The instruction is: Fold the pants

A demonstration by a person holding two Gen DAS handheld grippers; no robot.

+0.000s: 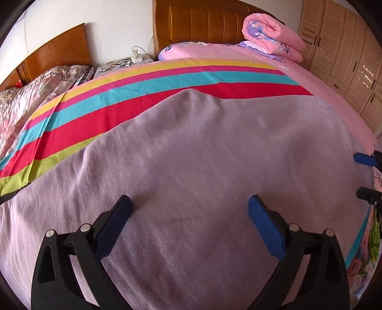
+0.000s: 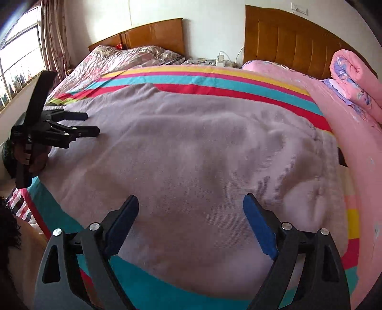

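Observation:
Pale lilac pants (image 1: pixel 203 155) lie spread flat across the striped bed sheet (image 1: pixel 143 95); they also fill the right wrist view (image 2: pixel 191 147), with the waistband end at the right (image 2: pixel 327 152). My left gripper (image 1: pixel 189 202) is open and empty, low over the pants. It shows from the side in the right wrist view (image 2: pixel 92 124), over the pants' left end. My right gripper (image 2: pixel 191 202) is open and empty over the near edge of the pants. Its fingertips (image 1: pixel 360 157) show at the right edge of the left wrist view.
A rolled pink floral quilt (image 2: pixel 353 78) and a pillow (image 1: pixel 181 51) lie at the head of the bed by the wooden headboard (image 1: pixel 203 21). A second bed (image 2: pixel 124 57) stands to the left, a wardrobe (image 1: pixel 346 52) to the right, a window (image 2: pixel 16 59) far left.

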